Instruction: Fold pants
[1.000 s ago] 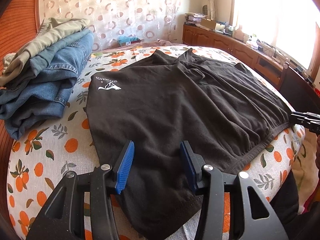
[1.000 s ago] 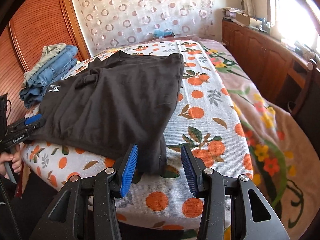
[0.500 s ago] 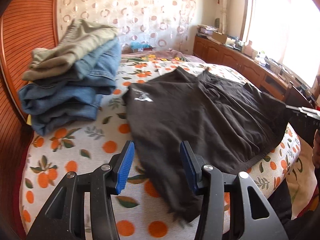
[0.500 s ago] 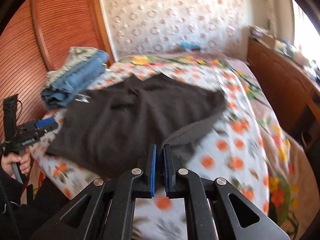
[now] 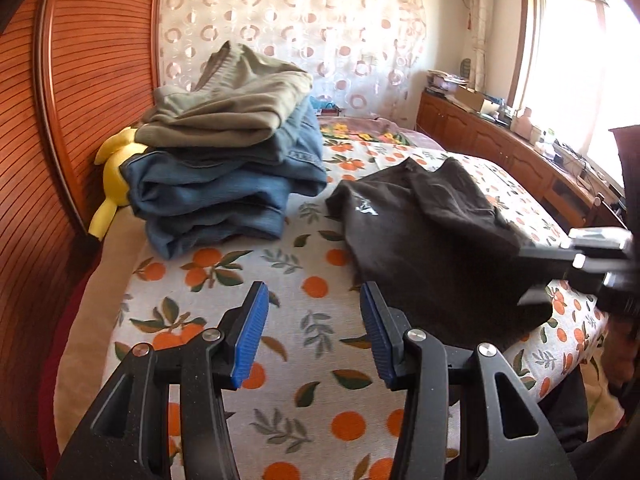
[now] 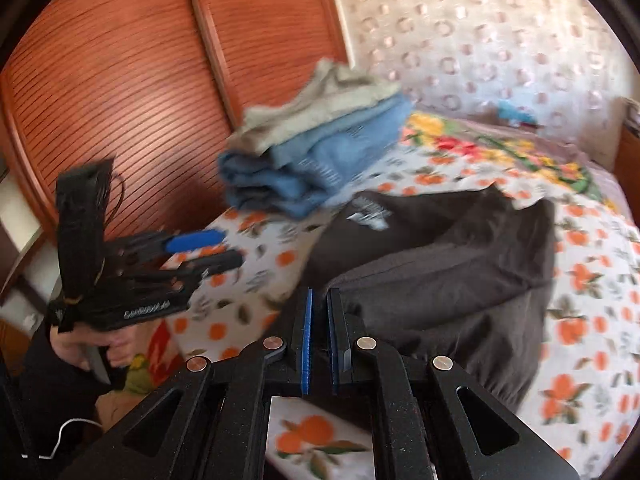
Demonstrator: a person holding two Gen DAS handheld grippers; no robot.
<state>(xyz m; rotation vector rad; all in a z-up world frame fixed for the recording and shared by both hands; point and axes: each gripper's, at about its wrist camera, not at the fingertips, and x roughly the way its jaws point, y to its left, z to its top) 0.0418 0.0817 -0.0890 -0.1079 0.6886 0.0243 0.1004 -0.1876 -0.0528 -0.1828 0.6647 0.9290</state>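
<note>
Black pants (image 5: 432, 240) with a small white logo lie on the orange-print bed, partly folded over themselves; they also show in the right wrist view (image 6: 448, 272). My right gripper (image 6: 319, 312) is shut on an edge of the black pants and holds it over the rest of the fabric; it shows at the right in the left wrist view (image 5: 532, 254). My left gripper (image 5: 314, 328) is open and empty above bare bedsheet, left of the pants; in the right wrist view (image 6: 208, 248) it is open too.
A stack of folded jeans and khaki clothes (image 5: 228, 160) sits at the bed's left by the wooden headboard (image 5: 80, 80), with a yellow plush toy (image 5: 114, 176) behind it. A wooden cabinet (image 5: 500, 148) runs along the window side. The bed edge (image 5: 560, 340) is at the right.
My right gripper closed on the pants' right edge and carried it leftward across the garment, folding it over. My left gripper moved left off the pants and stayed open.
</note>
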